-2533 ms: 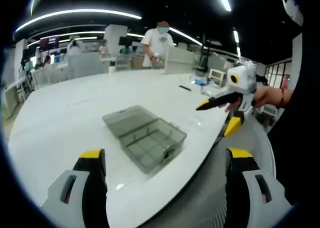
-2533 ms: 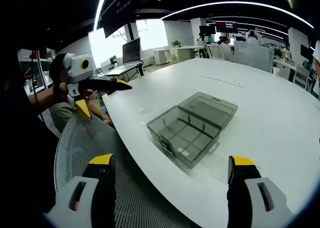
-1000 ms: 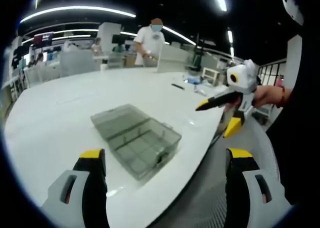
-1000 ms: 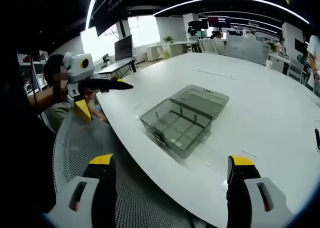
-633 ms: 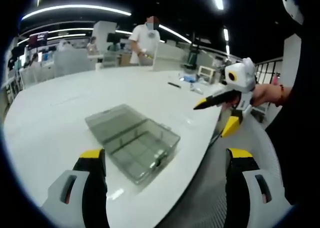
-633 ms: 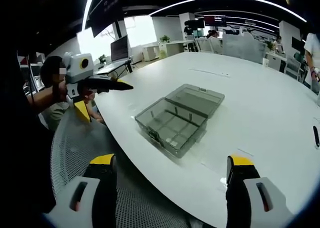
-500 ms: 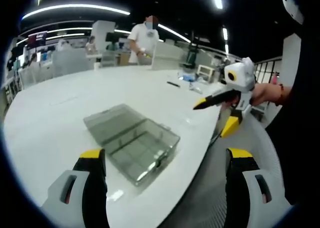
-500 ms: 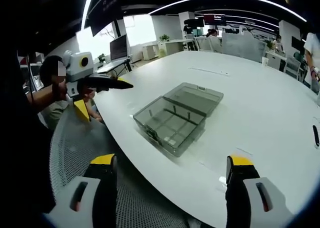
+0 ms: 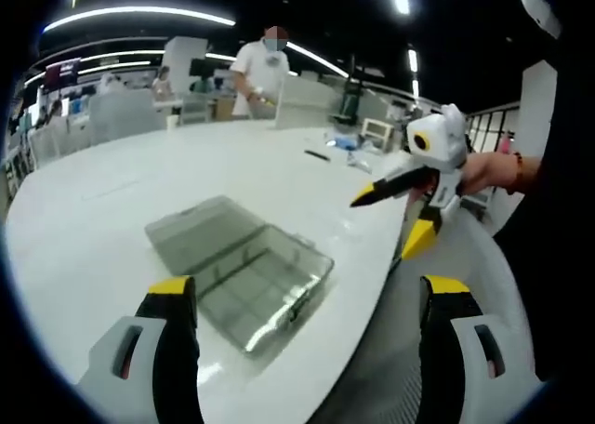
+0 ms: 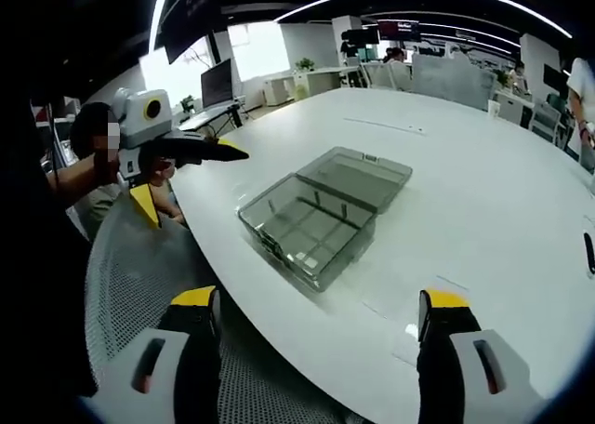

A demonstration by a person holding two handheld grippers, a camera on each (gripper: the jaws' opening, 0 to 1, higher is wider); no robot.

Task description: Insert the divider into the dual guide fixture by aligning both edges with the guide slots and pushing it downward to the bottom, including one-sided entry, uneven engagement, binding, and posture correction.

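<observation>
A translucent grey case (image 9: 237, 268) lies open on the white table, its lid folded flat behind it; thin ribs and partitions stand inside the tray (image 10: 307, 224). My left gripper (image 9: 310, 350) is open and hovers short of the table edge, holding nothing. My right gripper (image 10: 316, 350) is likewise open and holds nothing. Each comes into the other's view with jaws apart: the right gripper (image 9: 395, 215) to the right of the case, the left gripper (image 10: 181, 173) to its left. A faint clear flat piece (image 10: 409, 308) lies on the table by the case; I cannot tell what it is.
The round white table (image 9: 112, 192) curves away, with its near edge (image 10: 270, 303) close to me. A mesh chair back (image 10: 121, 294) lies below both grippers. A person in a white shirt (image 9: 260, 66) stands at the far side. A black pen (image 10: 588, 252) lies at the right.
Both cameras have swung a little, so the case sits lower and further left in each view. The case itself has not moved. Both grippers stay open.
</observation>
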